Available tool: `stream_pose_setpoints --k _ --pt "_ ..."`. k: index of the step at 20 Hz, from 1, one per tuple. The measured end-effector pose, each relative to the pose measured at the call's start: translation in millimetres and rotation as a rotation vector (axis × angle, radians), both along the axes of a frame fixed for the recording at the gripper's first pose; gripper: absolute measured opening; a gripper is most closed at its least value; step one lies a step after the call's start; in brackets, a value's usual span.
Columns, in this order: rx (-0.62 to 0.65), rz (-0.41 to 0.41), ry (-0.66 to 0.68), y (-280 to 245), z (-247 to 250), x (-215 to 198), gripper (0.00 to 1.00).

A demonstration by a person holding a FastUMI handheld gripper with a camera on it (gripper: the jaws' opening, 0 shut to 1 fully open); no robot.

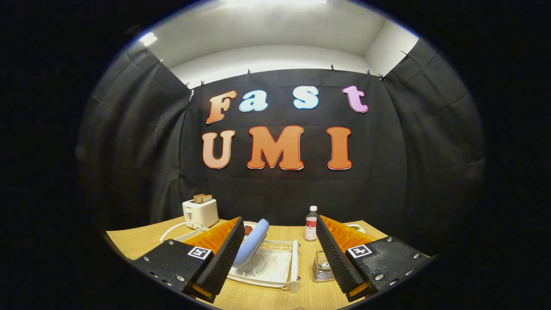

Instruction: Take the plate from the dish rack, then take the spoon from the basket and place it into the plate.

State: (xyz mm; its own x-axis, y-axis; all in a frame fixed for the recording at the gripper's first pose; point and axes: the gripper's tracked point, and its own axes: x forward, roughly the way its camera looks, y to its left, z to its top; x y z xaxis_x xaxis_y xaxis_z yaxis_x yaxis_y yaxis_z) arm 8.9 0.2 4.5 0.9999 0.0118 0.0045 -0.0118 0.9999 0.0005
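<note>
Hand-held gripper (275, 254) spread wide above worktop (137, 243).
Plate (252, 243) upright in dish rack (275, 267), between fingers; basket (323, 268) at 3 o'clock of rack.

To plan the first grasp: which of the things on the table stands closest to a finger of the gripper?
The blue plate, leaning upright in the white dish rack, beside one finger of the open gripper. Bottle, toaster stand beyond.

Bright ceiling light (275, 2) overhead; fisheye bends edges; table (142, 241) evenly lit, sharp.
</note>
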Motion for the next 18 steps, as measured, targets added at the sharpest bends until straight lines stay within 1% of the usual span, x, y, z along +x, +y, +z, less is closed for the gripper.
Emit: stream_pose_setpoints --k 5,7,12,15,18 --pt "0.011 -0.001 0.016 -4.9 -2.0 9.5 0.99" --pt "0.015 0.020 0.037 0.7 -5.9 16.6 0.99" --pt "0.090 0.109 0.170 20.6 -23.8 43.4 0.99" --pt "0.112 0.118 0.247 21.7 -31.3 65.1 0.99" --pt "0.131 0.149 0.323 24.2 -36.9 87.1 0.99"
